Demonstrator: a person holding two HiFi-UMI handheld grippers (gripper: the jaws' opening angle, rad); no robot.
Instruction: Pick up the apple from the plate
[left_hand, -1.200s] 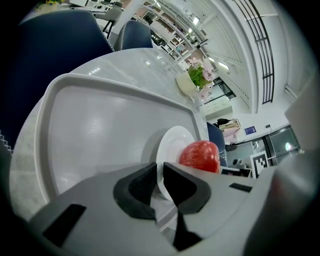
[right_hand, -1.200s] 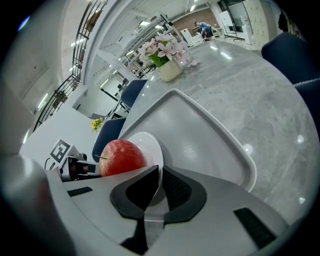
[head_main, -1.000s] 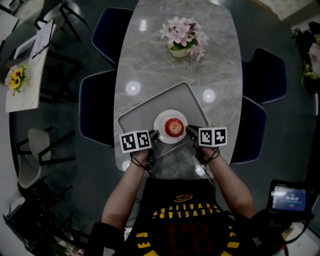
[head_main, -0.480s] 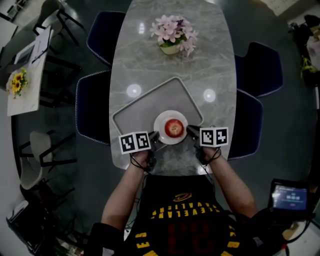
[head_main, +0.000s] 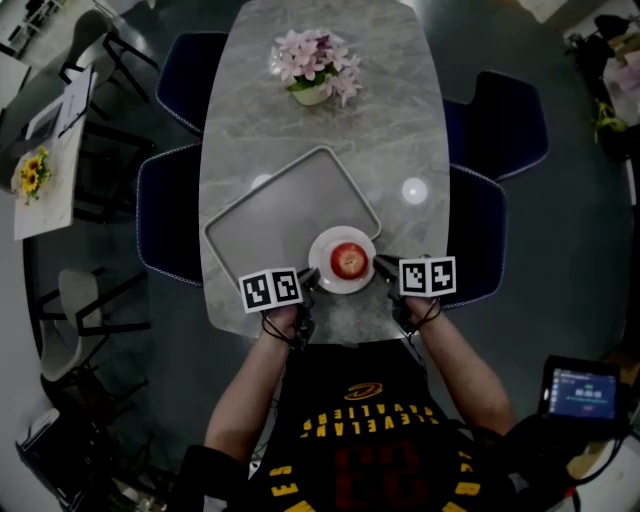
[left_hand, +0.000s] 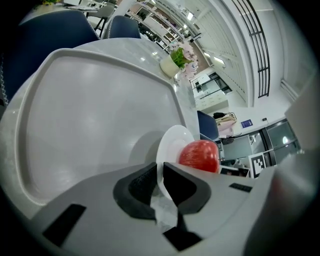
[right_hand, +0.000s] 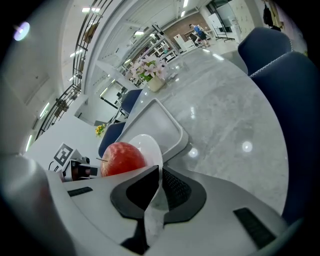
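A red apple (head_main: 348, 260) sits on a small white plate (head_main: 325, 275), over the near right edge of a grey tray (head_main: 270, 215). My left gripper (head_main: 310, 279) is shut on the plate's left rim and my right gripper (head_main: 380, 266) on its right rim. In the left gripper view the apple (left_hand: 200, 155) lies just past the left gripper (left_hand: 161, 182), whose jaws pinch the plate (left_hand: 172, 145) edge. From the right gripper view, the right gripper (right_hand: 159, 187) clamps the plate (right_hand: 150, 147) with the apple (right_hand: 122, 157) to its left.
The marble table (head_main: 400, 120) carries a pot of pink flowers (head_main: 312, 62) at the far end. Dark blue chairs (head_main: 165, 215) (head_main: 495, 120) stand along both sides. A side table with yellow flowers (head_main: 35, 170) is far left. The tray (left_hand: 90, 115) holds nothing else.
The plate with the apple, held by both grippers, has shifted from inside the tray out over its near right edge. The table and the flowers have slid left in the view.
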